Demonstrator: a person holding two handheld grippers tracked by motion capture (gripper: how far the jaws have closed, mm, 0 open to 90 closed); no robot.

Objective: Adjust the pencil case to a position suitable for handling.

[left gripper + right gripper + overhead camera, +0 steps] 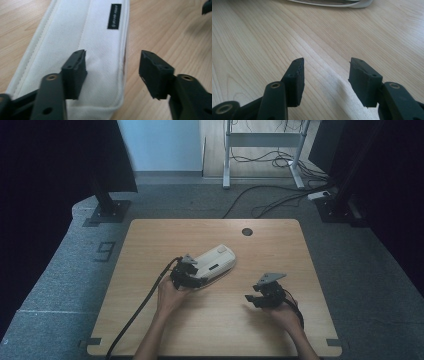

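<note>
A white fabric pouch (216, 260) lies slantwise near the middle of the wooden table (150, 240). My left gripper (192, 276) is at its near end. In the left gripper view the pouch (95, 50) carries a small black label (114, 16). There my left gripper (113, 53) is open: one jaw hangs over the cloth, the other over bare wood beside the pouch's edge, and neither pad presses on it. My right gripper (251, 300) is off to the right of the pouch, apart from it. It stands open (325, 60) over bare wood, with the pouch's rim (332, 2) farther ahead.
A round cable hole (247, 231) sits near the table's far edge. Black stand feet (107, 212) rest on the grey floor beyond the far left corner, and loose cables (270, 200) lie behind the table. A thick cable (140, 310) trails from the left gripper across the near left of the tabletop.
</note>
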